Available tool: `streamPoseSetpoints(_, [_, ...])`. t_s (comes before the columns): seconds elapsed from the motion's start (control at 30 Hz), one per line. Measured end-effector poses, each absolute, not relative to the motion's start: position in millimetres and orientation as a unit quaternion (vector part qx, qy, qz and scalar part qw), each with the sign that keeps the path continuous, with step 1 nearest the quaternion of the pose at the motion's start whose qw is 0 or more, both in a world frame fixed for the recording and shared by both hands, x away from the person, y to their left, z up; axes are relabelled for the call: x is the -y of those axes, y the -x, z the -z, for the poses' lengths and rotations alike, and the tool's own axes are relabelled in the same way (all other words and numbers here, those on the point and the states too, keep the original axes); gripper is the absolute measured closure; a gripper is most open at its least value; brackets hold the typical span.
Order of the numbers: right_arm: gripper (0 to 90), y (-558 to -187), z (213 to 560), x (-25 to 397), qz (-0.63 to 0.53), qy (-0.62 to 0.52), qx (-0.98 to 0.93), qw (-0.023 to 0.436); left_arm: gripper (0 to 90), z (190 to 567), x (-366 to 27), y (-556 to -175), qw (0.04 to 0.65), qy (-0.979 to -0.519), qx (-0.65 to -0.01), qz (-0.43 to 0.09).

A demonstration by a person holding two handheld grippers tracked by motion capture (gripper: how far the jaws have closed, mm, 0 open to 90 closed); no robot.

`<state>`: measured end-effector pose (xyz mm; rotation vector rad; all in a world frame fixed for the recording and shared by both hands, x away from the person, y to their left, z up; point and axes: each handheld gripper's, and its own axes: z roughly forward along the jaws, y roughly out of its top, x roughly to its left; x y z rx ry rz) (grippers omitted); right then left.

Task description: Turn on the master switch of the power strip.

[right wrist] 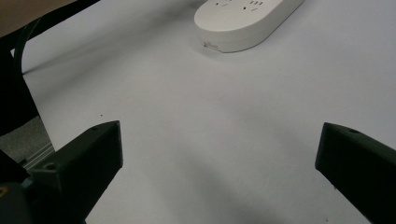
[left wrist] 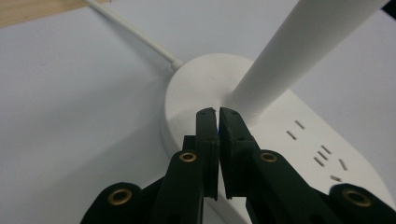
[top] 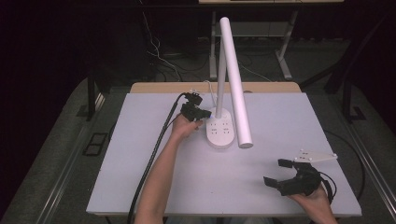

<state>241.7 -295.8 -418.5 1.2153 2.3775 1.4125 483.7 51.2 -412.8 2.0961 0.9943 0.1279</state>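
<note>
My left tool (left wrist: 218, 112), jaws pressed together, points its tips onto the white oval plastic lamp base (left wrist: 196, 88) at mid-table (top: 140, 154), apparently to press a control beside the white tubular stem (left wrist: 299, 51). My right tool (top: 281, 173) waits spread near the front edge, well apart.

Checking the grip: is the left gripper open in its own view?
No, the left gripper has its jaws pressed together over the lamp base.
</note>
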Motion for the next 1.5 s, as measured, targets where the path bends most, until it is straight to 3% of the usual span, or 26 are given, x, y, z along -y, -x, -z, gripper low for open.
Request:
streamPoseSetpoints(0.33, [0.2, -243, 419, 296, -0.468, -0.402, -0.785, 0.061, 86.3, 394, -61, -476, 0.400, -0.837, -0.368, -0.060])
streamPoseSetpoints(0.53, [0.3, -243, 419, 296, -0.468, -0.403, -0.784, 0.060, 79.6, 383, -70, -469, 0.414, -0.831, -0.366, -0.060])
streamPoseSetpoints(0.63, [0.3, -242, 419, 296, -0.468, -0.403, -0.784, 0.060, 68.8, 378, -75, -466, 0.412, -0.833, -0.363, -0.057])
streamPoseSetpoints(0.9, [0.3, -242, 419, 296, -0.468, -0.404, -0.784, 0.060, 19.1, 365, -90, -458, 0.438, -0.825, -0.355, -0.041])
streamPoseSetpoints(1.2, [0.3, -242, 418, 296, -0.468, -0.404, -0.784, 0.060, 2.3, 354, -114, -443, 0.460, -0.808, -0.365, -0.054])
streamPoseSetpoints(1.5, [0.3, -243, 419, 295, -0.468, -0.402, -0.785, 0.059, 0.0, 351, -137, -424, 0.452, -0.810, -0.370, -0.053])
